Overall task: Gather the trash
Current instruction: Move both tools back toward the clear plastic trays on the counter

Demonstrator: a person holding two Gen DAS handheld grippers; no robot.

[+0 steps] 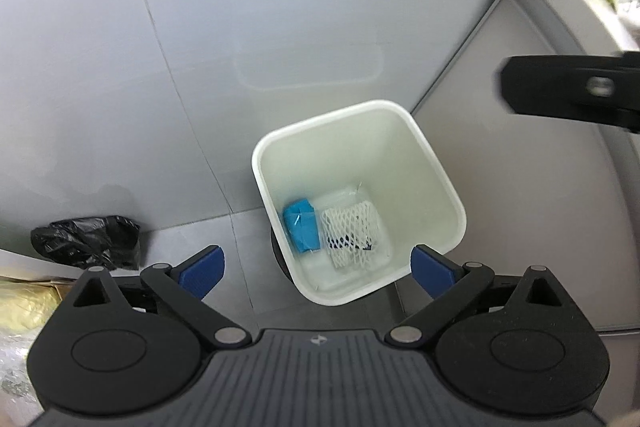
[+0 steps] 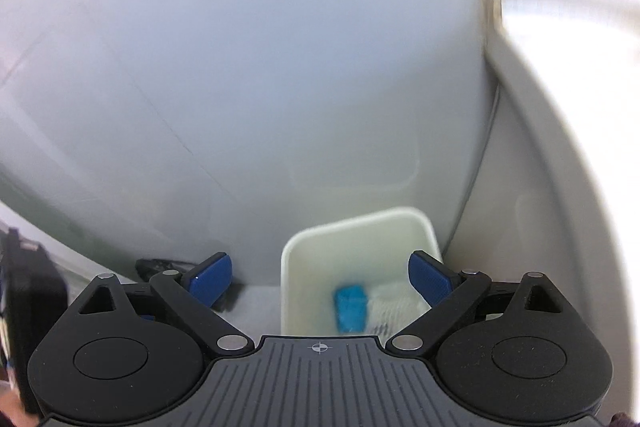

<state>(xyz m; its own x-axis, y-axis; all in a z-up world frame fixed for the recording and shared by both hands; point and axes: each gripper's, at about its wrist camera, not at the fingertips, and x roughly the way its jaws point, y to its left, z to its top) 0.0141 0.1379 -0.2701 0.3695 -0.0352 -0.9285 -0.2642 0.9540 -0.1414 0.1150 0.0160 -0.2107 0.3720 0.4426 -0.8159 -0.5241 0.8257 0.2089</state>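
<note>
no readable writing anywhere. white square plastic bin on grey floor by the wall; at its bottom a crumpled blue wrapper beside white foam netting. left gripper and right gripper jaws spread wide, nothing between. black bag partly cut off; right view blurred

Home corner: white bin, tiled floor

The bin stands on the floor in the corner against the far wall. In it, the wrapper lies left of the foam net. A bag lies on the floor well to the bin's left.
</note>
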